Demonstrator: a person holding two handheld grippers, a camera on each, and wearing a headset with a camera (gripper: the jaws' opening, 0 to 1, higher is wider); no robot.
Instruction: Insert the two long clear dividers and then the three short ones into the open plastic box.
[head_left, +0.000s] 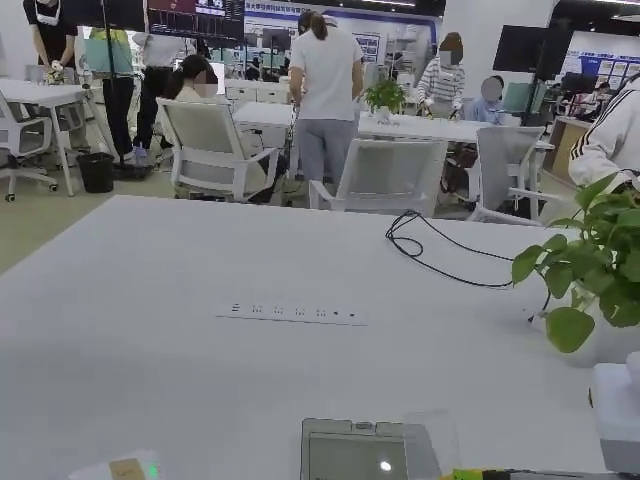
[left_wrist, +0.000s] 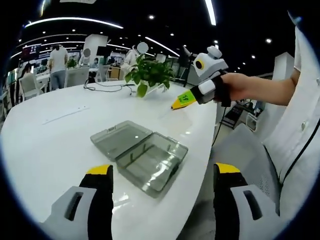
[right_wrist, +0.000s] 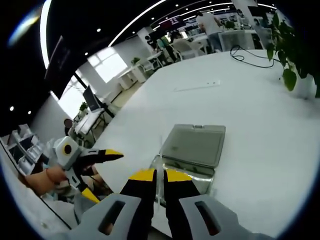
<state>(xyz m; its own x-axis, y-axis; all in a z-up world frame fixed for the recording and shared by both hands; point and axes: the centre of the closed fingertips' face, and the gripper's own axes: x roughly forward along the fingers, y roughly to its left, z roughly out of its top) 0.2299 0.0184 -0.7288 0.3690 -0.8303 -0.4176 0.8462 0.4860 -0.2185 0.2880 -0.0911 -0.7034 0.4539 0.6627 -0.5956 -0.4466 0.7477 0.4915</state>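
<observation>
The smoky clear plastic box (left_wrist: 150, 162) lies open on the white table, its lid (left_wrist: 120, 137) folded flat beside the base. My left gripper (left_wrist: 165, 172) hovers open just short of the box, nothing between its fingers. Beyond the box my right gripper (left_wrist: 179, 102) holds a clear divider (left_wrist: 176, 120) hanging above the table. In the right gripper view the right gripper (right_wrist: 159, 175) is shut on that divider (right_wrist: 160, 150), seen edge-on over the box (right_wrist: 192, 147). The left gripper (right_wrist: 100, 175) stands open at the left. The head view catches the box (head_left: 355, 450) at its bottom edge.
A potted plant (head_left: 590, 265) stands at the table's right side, a black cable (head_left: 440, 255) loops near it, and a flush power strip (head_left: 290, 313) sits mid-table. The box lies close to the table's rounded near edge (left_wrist: 195, 200). Chairs (head_left: 385, 175) and people stand beyond the table.
</observation>
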